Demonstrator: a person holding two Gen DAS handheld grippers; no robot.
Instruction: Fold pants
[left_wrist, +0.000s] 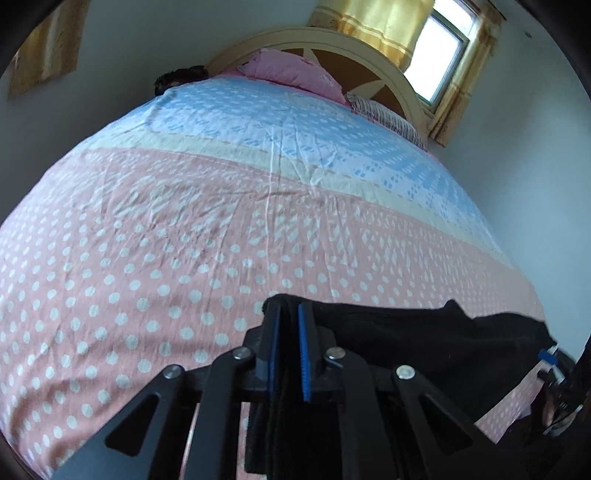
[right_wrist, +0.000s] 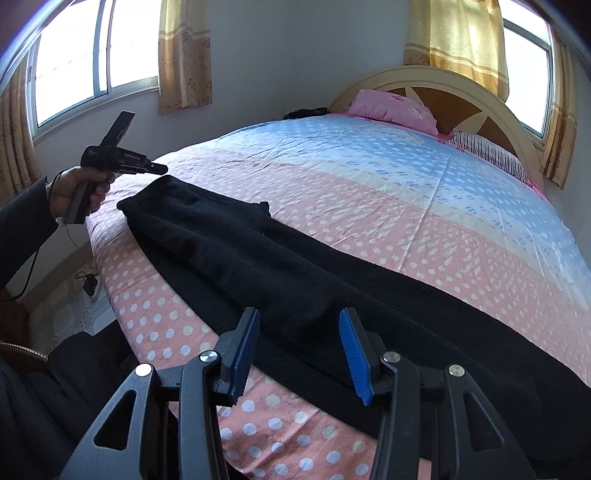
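Observation:
Black pants (right_wrist: 280, 266) lie stretched along the near side of the bed, from the far left corner toward the right. My left gripper (left_wrist: 290, 314) is shut on the black pants (left_wrist: 424, 339) at one end, with cloth pinched between its blue pads. In the right wrist view the left gripper (right_wrist: 159, 169) sits at the far left end of the pants, held by a hand. My right gripper (right_wrist: 299, 321) is open and empty, just above the pants near the bed's front edge.
The bed sheet (left_wrist: 184, 221) is pink with white dots, blue toward the head. A pink pillow (right_wrist: 391, 107) and a striped pillow (right_wrist: 491, 155) lie by the headboard (right_wrist: 476, 96). Windows with yellow curtains stand behind. A charger (right_wrist: 90, 284) lies on the floor at left.

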